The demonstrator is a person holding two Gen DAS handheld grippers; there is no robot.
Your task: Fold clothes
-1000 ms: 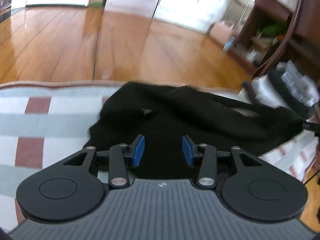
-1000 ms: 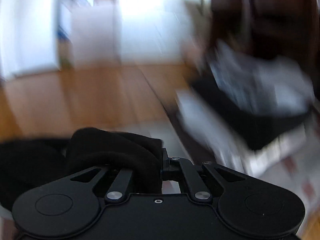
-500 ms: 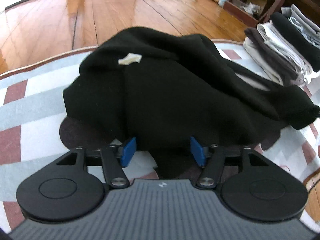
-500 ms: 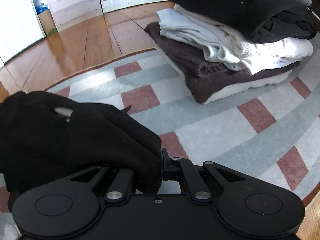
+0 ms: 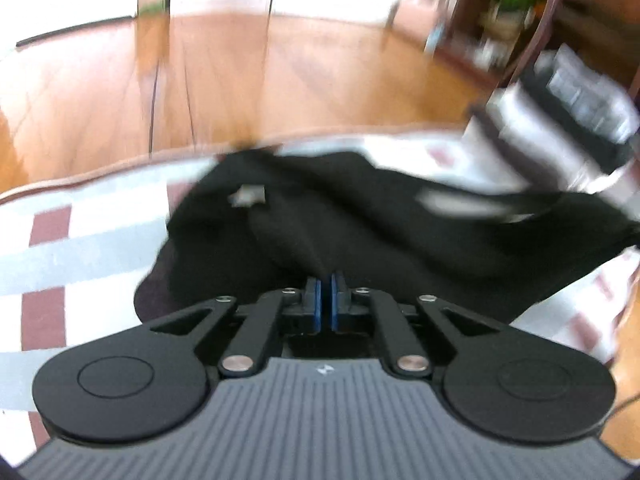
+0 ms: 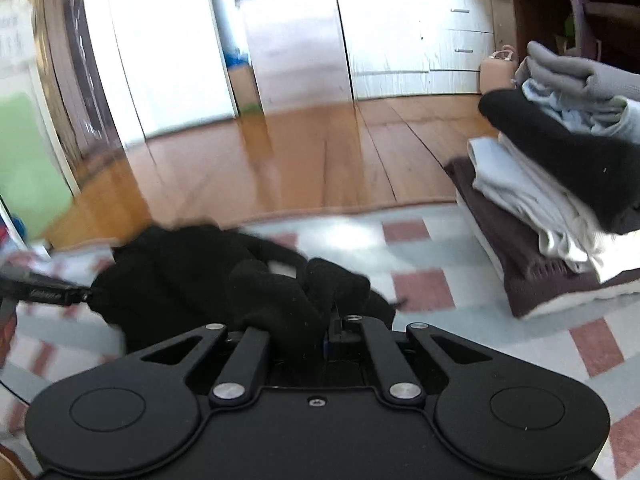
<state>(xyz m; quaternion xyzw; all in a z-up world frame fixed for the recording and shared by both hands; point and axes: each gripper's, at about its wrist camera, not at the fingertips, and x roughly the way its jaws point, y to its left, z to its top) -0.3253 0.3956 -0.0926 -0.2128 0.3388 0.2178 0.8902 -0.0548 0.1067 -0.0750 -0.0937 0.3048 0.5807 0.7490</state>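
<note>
A black garment (image 5: pixel 360 232) lies bunched on the checked rug (image 5: pixel 80 240), with a small pale tag (image 5: pixel 248 196) on top. My left gripper (image 5: pixel 323 304) is shut, its blue pads pinching the near edge of the garment. In the right wrist view the same garment (image 6: pixel 200 276) stretches to the left. My right gripper (image 6: pixel 320 336) is shut on a thick fold of it, which covers the fingertips. The left gripper's tip (image 6: pixel 44 292) shows at the garment's far left end.
A stack of folded clothes (image 6: pixel 560 200) sits on the rug (image 6: pixel 420 288) to the right; it also shows blurred in the left wrist view (image 5: pixel 568 120). Wooden floor (image 6: pixel 300 160) lies beyond the rug's edge. White drawers (image 6: pixel 420 40) and dark wooden furniture (image 5: pixel 580 20) stand further back.
My left gripper was open over the garment and has shut on its near edge. Both grippers have tilted up from the rug towards the room. My right gripper keeps its hold.
</note>
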